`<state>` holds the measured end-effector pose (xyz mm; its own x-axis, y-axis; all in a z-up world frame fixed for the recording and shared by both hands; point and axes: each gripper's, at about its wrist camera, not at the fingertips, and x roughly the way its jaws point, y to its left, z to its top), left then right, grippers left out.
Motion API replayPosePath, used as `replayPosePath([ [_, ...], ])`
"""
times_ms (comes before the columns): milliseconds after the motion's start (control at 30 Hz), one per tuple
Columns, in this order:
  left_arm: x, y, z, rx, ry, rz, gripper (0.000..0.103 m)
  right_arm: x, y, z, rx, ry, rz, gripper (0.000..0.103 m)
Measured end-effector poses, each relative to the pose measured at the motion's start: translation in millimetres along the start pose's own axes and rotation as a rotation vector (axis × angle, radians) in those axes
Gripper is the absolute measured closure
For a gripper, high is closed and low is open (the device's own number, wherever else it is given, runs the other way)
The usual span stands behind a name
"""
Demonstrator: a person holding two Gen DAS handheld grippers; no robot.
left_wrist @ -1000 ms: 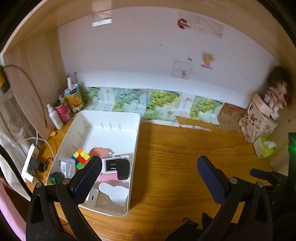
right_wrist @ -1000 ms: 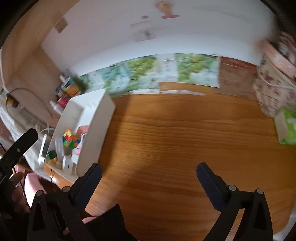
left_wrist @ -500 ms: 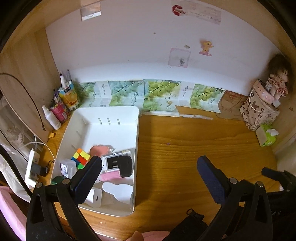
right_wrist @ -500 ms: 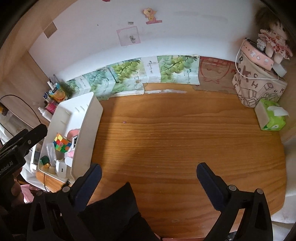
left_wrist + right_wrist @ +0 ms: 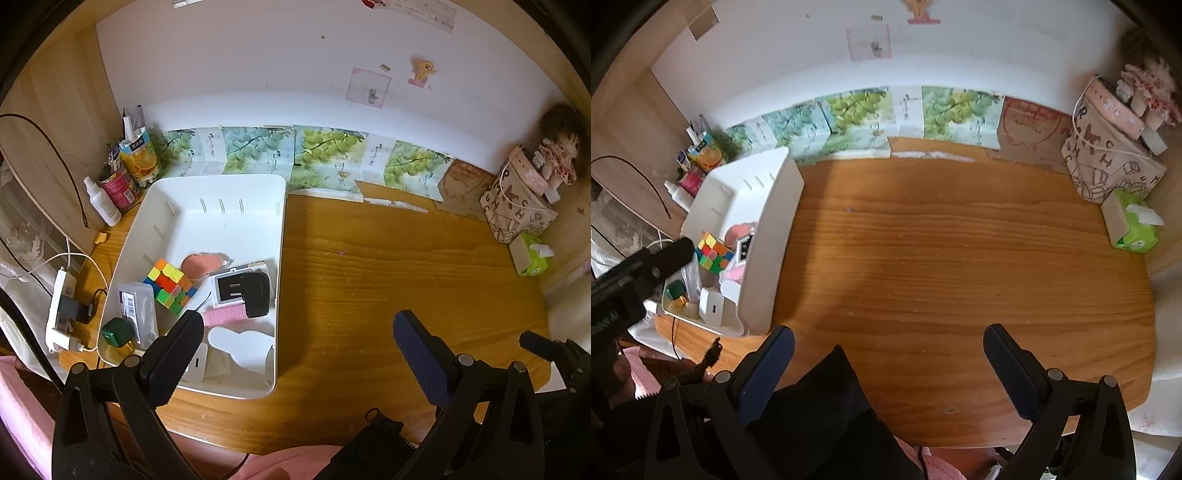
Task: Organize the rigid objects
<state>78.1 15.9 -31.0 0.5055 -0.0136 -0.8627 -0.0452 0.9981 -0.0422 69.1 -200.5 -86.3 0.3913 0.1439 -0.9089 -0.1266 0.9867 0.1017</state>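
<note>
Blocking the near left corner of the bin (image 5: 282, 206), the left gripper's (image 5: 297, 345) finger hides part of a white charger (image 5: 197, 365); a flat white piece beside it is hard to identify. Inside the bin lie a cube (image 5: 170, 282), a clear case (image 5: 136, 308), a green block (image 5: 117, 332), a pink disc (image 5: 201, 263), a black plug (image 5: 256, 295) on a white box, and pink cloth. Behind the bin stand a bottle (image 5: 105, 203) and cans; a power strip (image 5: 61, 310) sits left of it. Bag (image 5: 1108, 166), doll and tissue box (image 5: 1134, 229) occupy the far right corner. The desk (image 5: 942, 258) between is bare. Both grippers hover over the near edge, jaws wide apart, empty; the right gripper (image 5: 888, 369) partly overlaps dark cloth.
</note>
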Motion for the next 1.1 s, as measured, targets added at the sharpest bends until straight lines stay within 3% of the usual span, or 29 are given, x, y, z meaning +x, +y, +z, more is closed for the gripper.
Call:
replayPosePath([
  [467, -4.1, 3.4, -0.5, -0.018, -0.03, -0.051, 0.001, -6.3, 2.0, -1.1, 0.029, -0.037, 0.003, 0.001],
  [1100, -7.8, 0.7, -4.6, 0.008, -0.044, -0.006, 0.001, 2.6, 10.7, -3.4, -0.007, 0.001, 0.023, 0.001],
])
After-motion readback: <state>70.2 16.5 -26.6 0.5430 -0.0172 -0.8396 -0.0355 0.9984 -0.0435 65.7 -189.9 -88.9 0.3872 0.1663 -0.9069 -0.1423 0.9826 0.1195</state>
